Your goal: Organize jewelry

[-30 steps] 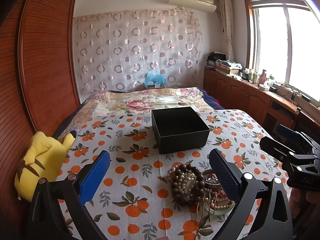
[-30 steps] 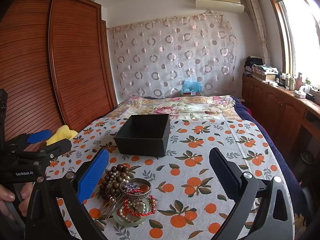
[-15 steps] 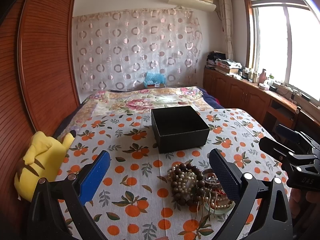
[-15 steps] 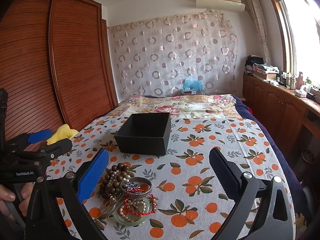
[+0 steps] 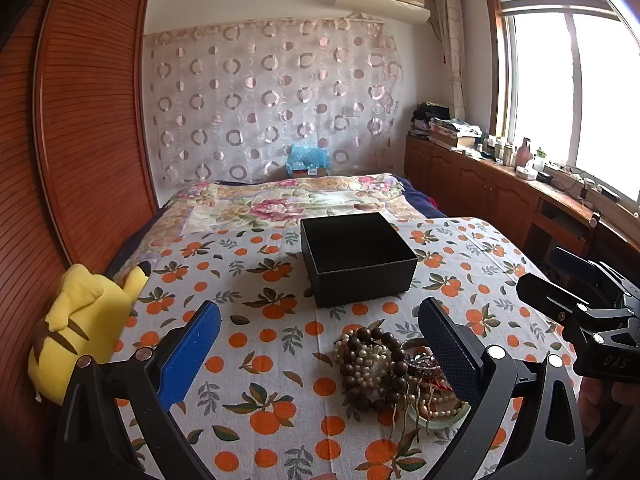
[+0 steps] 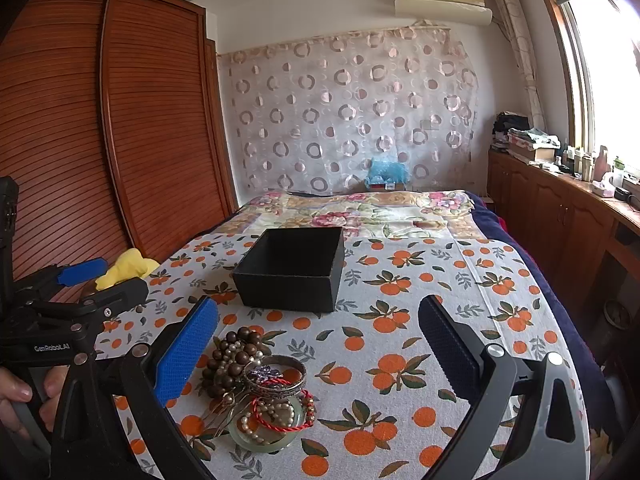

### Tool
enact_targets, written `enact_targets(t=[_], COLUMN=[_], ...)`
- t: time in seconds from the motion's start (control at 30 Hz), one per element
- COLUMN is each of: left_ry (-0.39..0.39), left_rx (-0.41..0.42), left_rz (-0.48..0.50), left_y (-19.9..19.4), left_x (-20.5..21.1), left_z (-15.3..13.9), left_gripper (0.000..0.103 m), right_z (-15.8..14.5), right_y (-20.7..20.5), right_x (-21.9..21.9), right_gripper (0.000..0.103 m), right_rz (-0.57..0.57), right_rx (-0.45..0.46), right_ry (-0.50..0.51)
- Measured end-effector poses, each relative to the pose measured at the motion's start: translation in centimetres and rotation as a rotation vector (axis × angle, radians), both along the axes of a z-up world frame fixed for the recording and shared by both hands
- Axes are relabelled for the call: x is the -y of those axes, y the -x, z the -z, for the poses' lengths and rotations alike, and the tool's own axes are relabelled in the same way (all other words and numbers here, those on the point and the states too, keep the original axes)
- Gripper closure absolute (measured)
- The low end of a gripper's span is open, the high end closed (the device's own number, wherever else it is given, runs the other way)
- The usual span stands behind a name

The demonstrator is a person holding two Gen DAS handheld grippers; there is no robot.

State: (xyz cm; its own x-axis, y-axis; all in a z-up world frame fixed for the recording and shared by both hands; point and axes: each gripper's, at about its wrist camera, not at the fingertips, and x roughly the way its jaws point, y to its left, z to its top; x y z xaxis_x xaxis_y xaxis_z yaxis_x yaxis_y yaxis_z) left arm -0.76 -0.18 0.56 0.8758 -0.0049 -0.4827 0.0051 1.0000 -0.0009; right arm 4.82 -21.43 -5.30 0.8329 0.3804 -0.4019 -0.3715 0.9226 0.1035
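A heap of jewelry (image 5: 384,368) lies on the orange-print cloth: brown wooden beads, pearl strands, a metal bangle (image 6: 276,374), a red cord bracelet and a pale green bangle (image 6: 264,438). Behind it stands an open, empty black box (image 5: 356,258), also in the right wrist view (image 6: 292,268). My left gripper (image 5: 320,336) hovers open above the cloth, the heap just inside its right finger. My right gripper (image 6: 318,340) is open too, the heap (image 6: 256,384) near its left blue finger. Each gripper shows at the edge of the other's view.
A yellow plush toy (image 5: 80,320) lies at the bed's left edge by the wooden wardrobe (image 5: 80,120). Wooden cabinets (image 5: 500,196) with clutter run under the window on the right. A flowered quilt (image 5: 288,204) covers the far bed. A hand (image 6: 24,396) holds the left gripper's handle.
Both views have drifted only slightly; the box and jewelry stay where they were and both grippers remain open.
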Motion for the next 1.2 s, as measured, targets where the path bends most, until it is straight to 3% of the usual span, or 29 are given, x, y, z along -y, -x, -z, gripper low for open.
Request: enact_targets(t=[0.27,0.5,0.87,0.97,1.03,1.2], left_ry=[0.007,0.022,0.056,0.065,0.076,0.113], left_rx=[-0.027,-0.11,-0.24,-0.259,-0.286,-0.33], left_rz=[0.01,0.059,0.123,0.147,0.178,0.194], left_y=[-0.5,-1.2,-2.6,-3.0,-3.6,-4.8], left_x=[-0.1,-0.5,-1.1,-1.2,-1.2,-1.4], left_z=[1.3,4.1,8.0,8.4,8.6,9.1], left_gripper=[0.007,0.007,0.007,0.016,0.031,0.056], right_z=[0.0,0.9,3.8,4.3,4.6,4.9], right_y=[0.5,0.3,-0.3,-0.4,-0.6,-0.9], right_x=[-0.7,-0.1,0.9,0.7,0.7,0.5], right_gripper=[0.003,0.003,0.016,0.018,0.018,0.02], right_rz=[-0.013,-0.039,-0.069,-0.078,-0.083,-0.103], right_rx=[-0.007,-0.033,-0.117,-0.129,-0.137,-0.149], right_ry=[0.004,0.012,0.036,0.05,0.055,0.068])
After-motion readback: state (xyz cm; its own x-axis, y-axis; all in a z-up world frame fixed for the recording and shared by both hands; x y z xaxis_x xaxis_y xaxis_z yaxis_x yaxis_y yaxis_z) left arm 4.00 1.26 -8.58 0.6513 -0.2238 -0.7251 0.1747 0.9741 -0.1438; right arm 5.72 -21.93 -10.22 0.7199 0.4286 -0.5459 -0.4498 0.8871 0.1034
